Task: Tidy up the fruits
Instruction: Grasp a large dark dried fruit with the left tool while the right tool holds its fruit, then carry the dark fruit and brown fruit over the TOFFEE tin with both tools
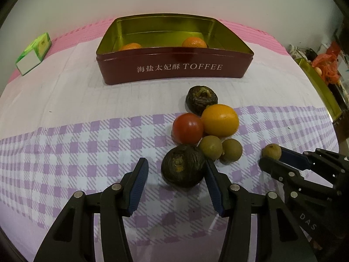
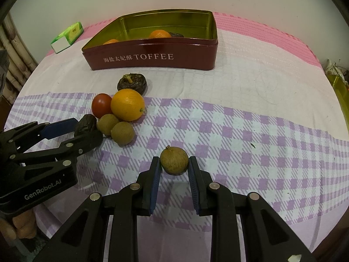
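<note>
On the checked cloth, a dark wrinkled fruit (image 1: 183, 166) lies between the fingers of my left gripper (image 1: 176, 162). It sits against the right pad, with a gap to the left pad. Behind it cluster a red tomato (image 1: 187, 127), an orange (image 1: 219, 120), two small brownish-green fruits (image 1: 210, 147) and another dark fruit (image 1: 201, 97). My right gripper (image 2: 174, 160) is shut on a small brown fruit (image 2: 174, 160) resting on the cloth. The maroon TOFFEE tin (image 1: 174, 69) stands at the back, holding two mandarins (image 1: 194, 42) and a dark fruit (image 2: 175, 35).
A green tissue pack (image 1: 33, 52) lies at the back left. A gold tray (image 1: 320, 83) and a red plastic bag (image 1: 327, 65) sit at the right table edge. The left gripper (image 2: 87, 131) is close to the left of the right one. A hand (image 2: 21, 229) shows bottom left.
</note>
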`<state>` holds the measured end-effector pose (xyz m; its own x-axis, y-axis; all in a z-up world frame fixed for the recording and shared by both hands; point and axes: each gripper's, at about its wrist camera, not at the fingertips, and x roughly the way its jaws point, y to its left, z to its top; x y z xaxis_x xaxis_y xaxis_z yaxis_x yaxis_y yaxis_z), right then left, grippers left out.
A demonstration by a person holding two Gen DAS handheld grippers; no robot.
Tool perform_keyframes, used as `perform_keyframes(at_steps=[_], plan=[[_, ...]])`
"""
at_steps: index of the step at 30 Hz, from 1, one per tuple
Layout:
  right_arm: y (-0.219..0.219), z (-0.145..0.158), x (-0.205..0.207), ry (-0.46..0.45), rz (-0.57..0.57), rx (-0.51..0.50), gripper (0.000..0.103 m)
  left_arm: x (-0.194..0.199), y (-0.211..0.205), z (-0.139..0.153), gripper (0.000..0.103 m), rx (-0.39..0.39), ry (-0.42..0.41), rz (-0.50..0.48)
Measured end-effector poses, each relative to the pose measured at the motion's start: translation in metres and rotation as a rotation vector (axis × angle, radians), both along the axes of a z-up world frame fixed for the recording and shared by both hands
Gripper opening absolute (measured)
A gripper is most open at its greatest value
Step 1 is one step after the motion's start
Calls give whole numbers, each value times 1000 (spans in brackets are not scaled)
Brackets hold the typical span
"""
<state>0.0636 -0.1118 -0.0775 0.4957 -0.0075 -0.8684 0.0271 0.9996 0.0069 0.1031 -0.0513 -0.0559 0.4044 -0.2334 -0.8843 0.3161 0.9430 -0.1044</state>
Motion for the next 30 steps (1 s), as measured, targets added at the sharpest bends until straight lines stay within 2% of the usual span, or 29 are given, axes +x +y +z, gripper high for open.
perform_keyframes(at_steps=[6,20,30], plan=[[0,0,0,0,-1,1,24,0,0,0,41,-11,0,8],[1,0,0,-1,0,-3,24,-5,18,3,40,-8,3,43],[2,-1,1,-6,11,-19,24,-11,25,3,40,30,1,65]])
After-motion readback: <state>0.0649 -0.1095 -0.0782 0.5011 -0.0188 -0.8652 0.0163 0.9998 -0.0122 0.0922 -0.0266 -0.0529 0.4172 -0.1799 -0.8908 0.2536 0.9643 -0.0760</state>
